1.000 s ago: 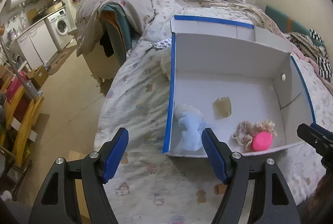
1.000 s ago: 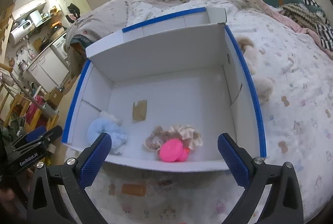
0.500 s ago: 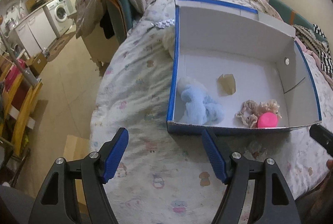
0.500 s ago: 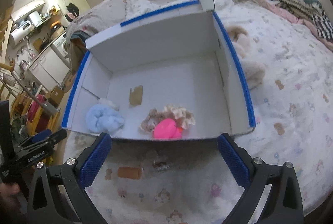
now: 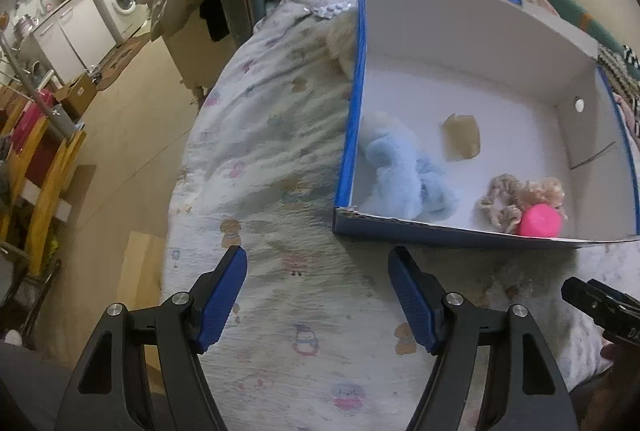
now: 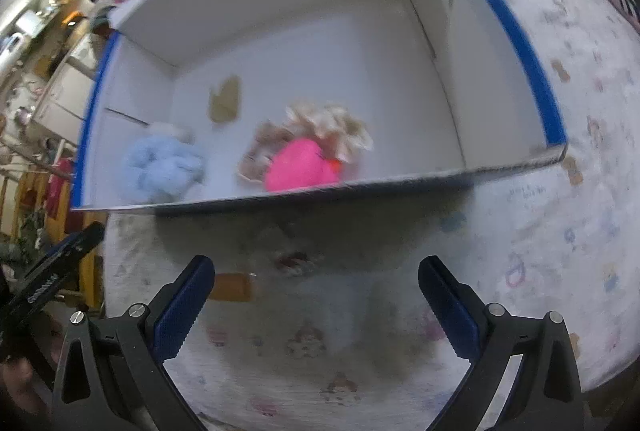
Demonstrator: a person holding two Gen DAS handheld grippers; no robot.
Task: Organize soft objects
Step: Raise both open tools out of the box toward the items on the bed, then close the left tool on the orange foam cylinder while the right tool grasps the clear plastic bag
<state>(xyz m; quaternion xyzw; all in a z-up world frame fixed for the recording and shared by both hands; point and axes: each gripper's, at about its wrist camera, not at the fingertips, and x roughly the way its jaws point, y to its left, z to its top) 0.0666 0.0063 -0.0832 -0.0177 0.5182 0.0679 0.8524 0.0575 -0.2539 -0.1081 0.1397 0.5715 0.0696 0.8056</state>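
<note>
Both grippers, left point(image 5: 318, 295) and right point(image 6: 316, 305), stood wide and empty. Ahead, the blue fluff point(image 5: 404, 177) in the box point(image 5: 472, 35) looked light and squashy; pinch its bulky middle.

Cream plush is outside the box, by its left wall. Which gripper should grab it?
Probably left. The left gripper is open on that side, with the cream plush in its view; the right gripper faces the box front.

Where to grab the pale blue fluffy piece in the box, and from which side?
Take the pale blue fluffy piece at its bunched middle, coming down from above. It lies slumped in the box's near left corner, close against the left wall and front lip, so a sideways approach is likely blocked. The left tool is nearer and open; pinch across the narrower width, probably squeezing deep as the pile looks compressible.
</note>
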